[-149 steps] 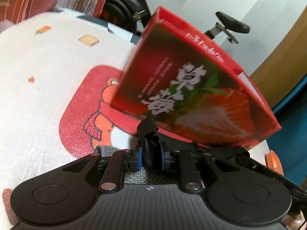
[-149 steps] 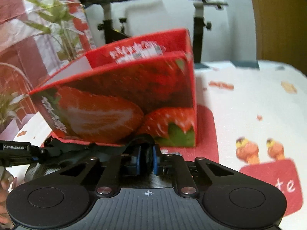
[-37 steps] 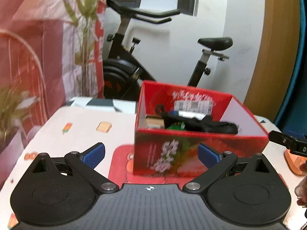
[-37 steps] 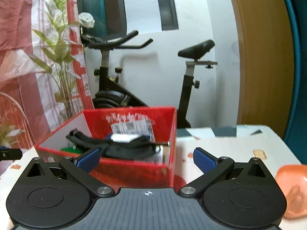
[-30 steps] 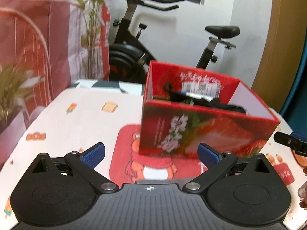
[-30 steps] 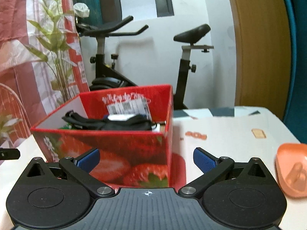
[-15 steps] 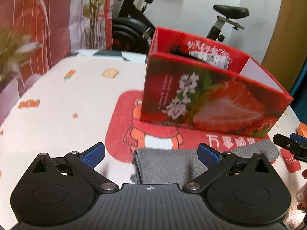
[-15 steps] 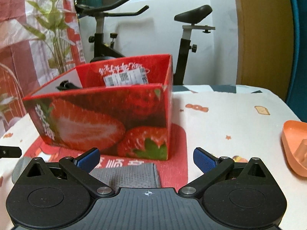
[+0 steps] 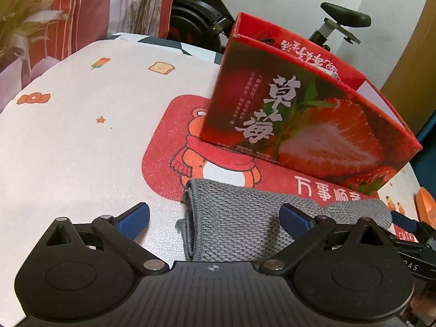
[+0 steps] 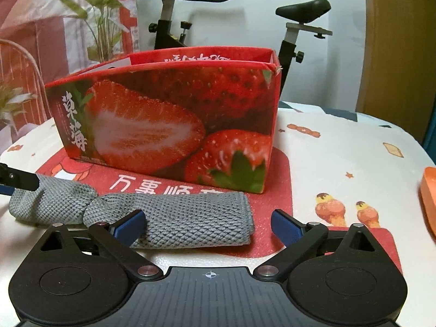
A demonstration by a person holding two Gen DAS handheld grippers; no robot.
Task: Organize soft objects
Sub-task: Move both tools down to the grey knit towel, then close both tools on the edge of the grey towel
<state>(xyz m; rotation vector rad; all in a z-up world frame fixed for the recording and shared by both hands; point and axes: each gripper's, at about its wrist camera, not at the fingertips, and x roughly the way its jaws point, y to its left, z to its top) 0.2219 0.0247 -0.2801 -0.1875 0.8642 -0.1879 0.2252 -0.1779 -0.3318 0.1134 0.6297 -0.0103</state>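
Grey knitted cloth (image 10: 174, 218), folded long, lies crosswise on the cartoon-print table cover (image 9: 81, 141), one end between each wide-open, empty gripper: left gripper (image 9: 215, 216), right gripper (image 10: 208, 222), narrowing slightly. Strawberry box (image 10: 169, 125) stands just behind.

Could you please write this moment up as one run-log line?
left gripper: open over grey knit cloth | right gripper: open, jaws just narrowing, cloth end between | strawberry box: behind
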